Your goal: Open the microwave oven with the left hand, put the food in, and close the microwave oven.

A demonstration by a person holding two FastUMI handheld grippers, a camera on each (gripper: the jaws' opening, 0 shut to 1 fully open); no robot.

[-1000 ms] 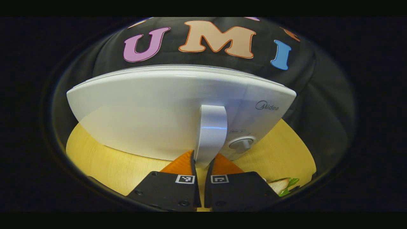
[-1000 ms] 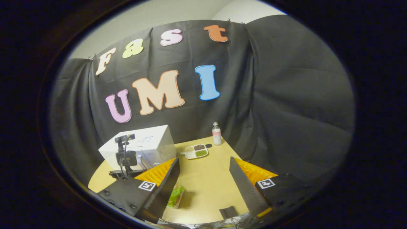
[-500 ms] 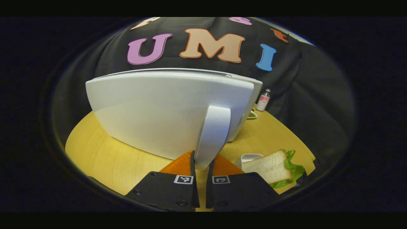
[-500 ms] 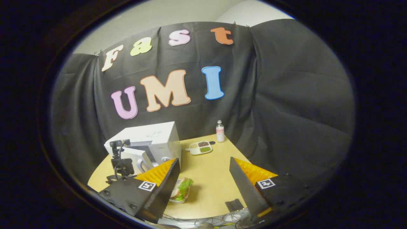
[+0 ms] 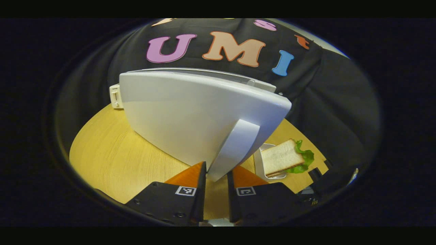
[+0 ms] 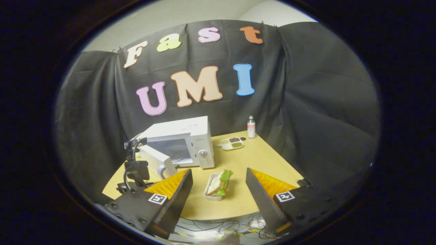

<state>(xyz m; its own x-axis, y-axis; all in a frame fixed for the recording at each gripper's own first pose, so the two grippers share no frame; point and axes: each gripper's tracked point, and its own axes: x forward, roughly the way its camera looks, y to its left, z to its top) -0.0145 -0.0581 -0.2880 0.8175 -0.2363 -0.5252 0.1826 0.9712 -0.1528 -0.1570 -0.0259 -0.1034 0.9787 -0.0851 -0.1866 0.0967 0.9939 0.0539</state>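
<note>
The white microwave [image 6: 190,136] stands on the table with its door [image 5: 190,115] swung out to the left and the cavity [image 6: 173,149] showing. My left gripper [image 5: 218,169] has its jaws parted around the lower end of the door handle [image 5: 238,143]. In the right gripper view the left gripper [image 6: 136,170] stands by the open door [image 6: 153,158]. A sandwich [image 6: 218,183] with lettuce lies in a small white tray [image 6: 208,194] in front of the microwave. My right gripper [image 6: 218,171] is wide open above and short of it, holding nothing. The sandwich [image 5: 284,158] lies right of the door.
On the wooden table [image 6: 269,160], a small bottle [image 6: 251,126] and a divided dish of grains [image 6: 231,143] sit at the back right. Cables [image 6: 218,228] hang past the front edge. Black cloth walls close in behind and on both sides.
The door has swung from nearly shut to wide open, pulled by my left gripper, whose jaws have widened. The right gripper view has shifted so the sandwich lies between its fingers.
</note>
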